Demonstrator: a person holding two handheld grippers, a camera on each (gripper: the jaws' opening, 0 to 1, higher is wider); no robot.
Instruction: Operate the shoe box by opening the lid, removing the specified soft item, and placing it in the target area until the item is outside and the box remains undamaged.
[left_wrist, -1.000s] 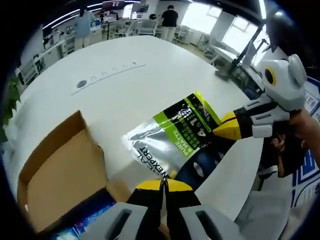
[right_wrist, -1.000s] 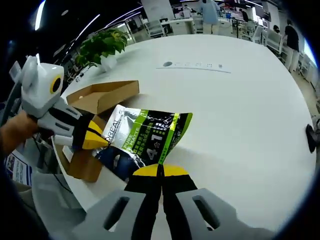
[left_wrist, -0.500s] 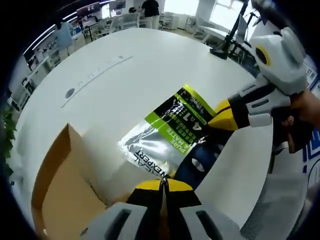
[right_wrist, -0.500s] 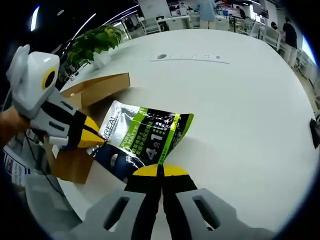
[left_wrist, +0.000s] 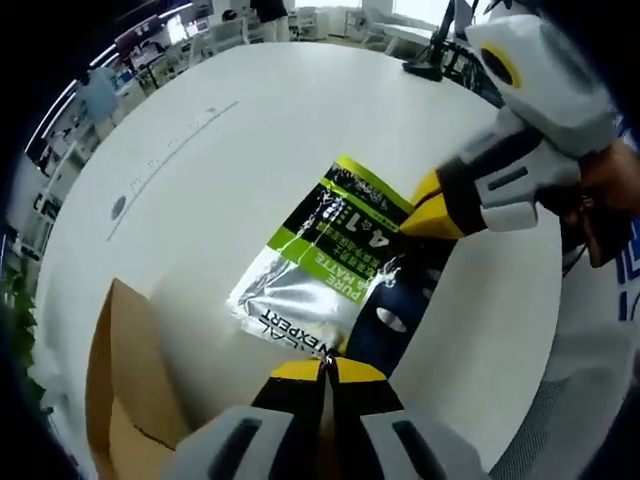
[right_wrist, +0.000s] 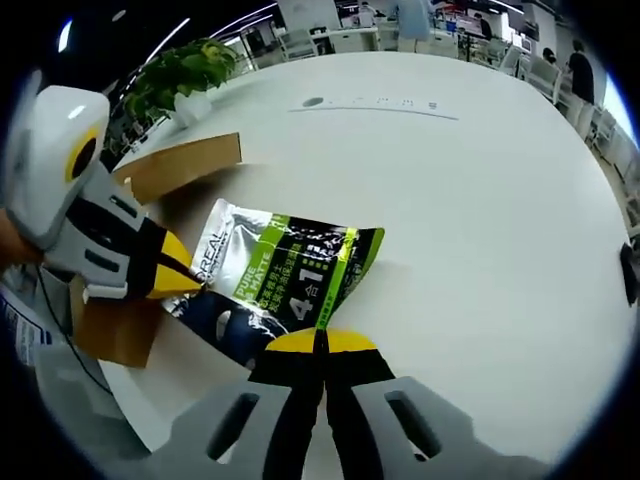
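Left hand-held gripper (left_wrist: 326, 366): my jaws pinched tight on one end of the pouch (left_wrist: 335, 255).
Right hand-held gripper (right_wrist: 322, 340): jaws clamped on the opposite end of the pouch (right_wrist: 275, 280).
Pouch: silver, green and dark blue soft pack, outside the shoe box (right_wrist: 150, 210), stretched between my two grippers over the white tabletop (right_wrist: 480, 200).
Shoe box: open brown cardboard, beside the pouch near the tabletop edge.
Background: potted plant (right_wrist: 185, 80) beyond the box.
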